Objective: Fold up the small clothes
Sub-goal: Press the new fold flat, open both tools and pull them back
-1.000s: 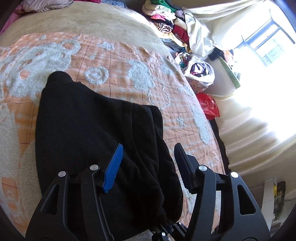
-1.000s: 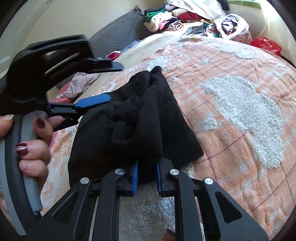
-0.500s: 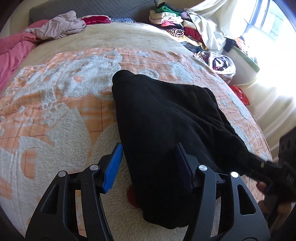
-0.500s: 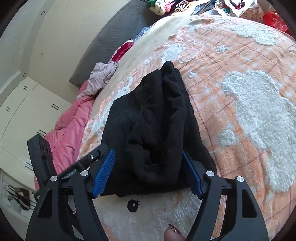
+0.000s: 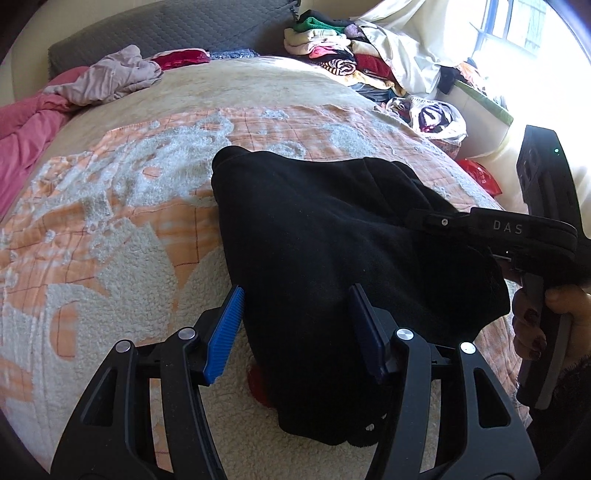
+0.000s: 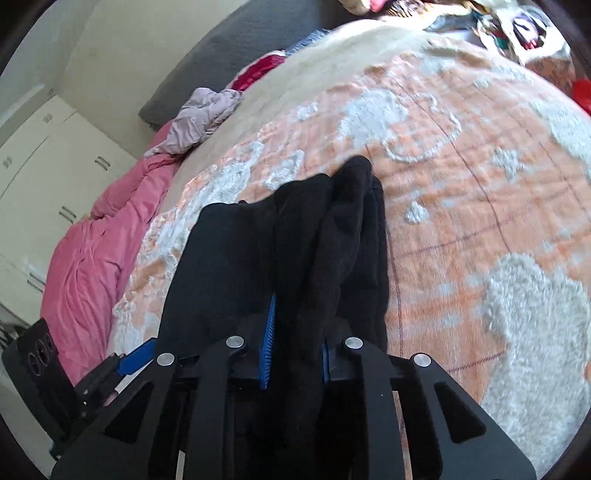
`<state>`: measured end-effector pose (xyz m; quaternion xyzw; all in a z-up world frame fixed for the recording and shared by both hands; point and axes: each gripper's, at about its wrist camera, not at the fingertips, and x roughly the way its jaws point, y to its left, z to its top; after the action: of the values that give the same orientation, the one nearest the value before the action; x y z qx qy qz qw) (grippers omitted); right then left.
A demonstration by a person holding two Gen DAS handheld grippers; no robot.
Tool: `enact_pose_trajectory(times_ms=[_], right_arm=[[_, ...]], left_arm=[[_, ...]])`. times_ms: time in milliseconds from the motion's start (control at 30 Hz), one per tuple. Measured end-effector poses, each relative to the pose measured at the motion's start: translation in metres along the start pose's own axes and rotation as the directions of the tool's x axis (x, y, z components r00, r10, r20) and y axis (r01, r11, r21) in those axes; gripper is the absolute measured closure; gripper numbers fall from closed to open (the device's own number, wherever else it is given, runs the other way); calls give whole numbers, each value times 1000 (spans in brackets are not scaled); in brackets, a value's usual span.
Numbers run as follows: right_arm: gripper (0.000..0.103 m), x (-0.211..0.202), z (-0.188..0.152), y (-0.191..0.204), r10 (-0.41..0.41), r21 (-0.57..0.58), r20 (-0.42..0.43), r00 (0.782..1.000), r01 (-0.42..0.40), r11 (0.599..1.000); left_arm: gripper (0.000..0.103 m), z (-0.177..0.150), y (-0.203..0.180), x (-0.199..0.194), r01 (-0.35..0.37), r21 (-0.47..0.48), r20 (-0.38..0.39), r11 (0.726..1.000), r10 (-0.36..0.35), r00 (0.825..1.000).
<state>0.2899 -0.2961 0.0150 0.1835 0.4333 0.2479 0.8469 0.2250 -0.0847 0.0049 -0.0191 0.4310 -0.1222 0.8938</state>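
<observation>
Across our orange blanket [image 5: 110, 229] lies the black garment [image 5: 332, 240], centre frame. Our left gripper [image 5: 295, 325] stands half open astride its near edge, unpressed. Our right gripper [image 6: 295, 343], spread wide half a second ago, has just closed, pinching a fold.

A bedroom in a home. Ahead of the jaws spreads a bed [image 5: 110, 229] under a fleecy orange-and-white blanket [image 5: 155, 173], with a rumpled pink quilt [image 6: 92, 258] to their left, a grey padded headboard [image 5: 166, 29] beyond, a heap of folded colourful clothes [image 5: 332, 55] by a sunlit window [image 5: 517, 26], and white wardrobe doors [image 6: 44, 155].
</observation>
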Motion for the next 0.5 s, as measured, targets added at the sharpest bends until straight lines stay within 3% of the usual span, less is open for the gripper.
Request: enact_pose_trajectory(times_ms=[100, 200, 300, 500], right_arm=[[86, -13, 1, 8, -42, -96, 81, 996, 49, 994], [86, 8, -6, -12, -97, -43, -2, 995, 97, 994], [83, 17, -10, -30, -52, 59, -27, 998, 54, 997], [70, 10, -17, -33, -32, 88, -59, 998, 37, 995]], left_arm=[[54, -2, -3, 1, 27, -15, -5, 1000, -28, 1000], [53, -6, -8, 6, 28, -8, -15, 1000, -28, 999], [53, -8, -12, 8, 15, 3, -13, 1000, -15, 1000], [52, -8, -9, 8, 19, -14, -21, 1000, -19, 1000]])
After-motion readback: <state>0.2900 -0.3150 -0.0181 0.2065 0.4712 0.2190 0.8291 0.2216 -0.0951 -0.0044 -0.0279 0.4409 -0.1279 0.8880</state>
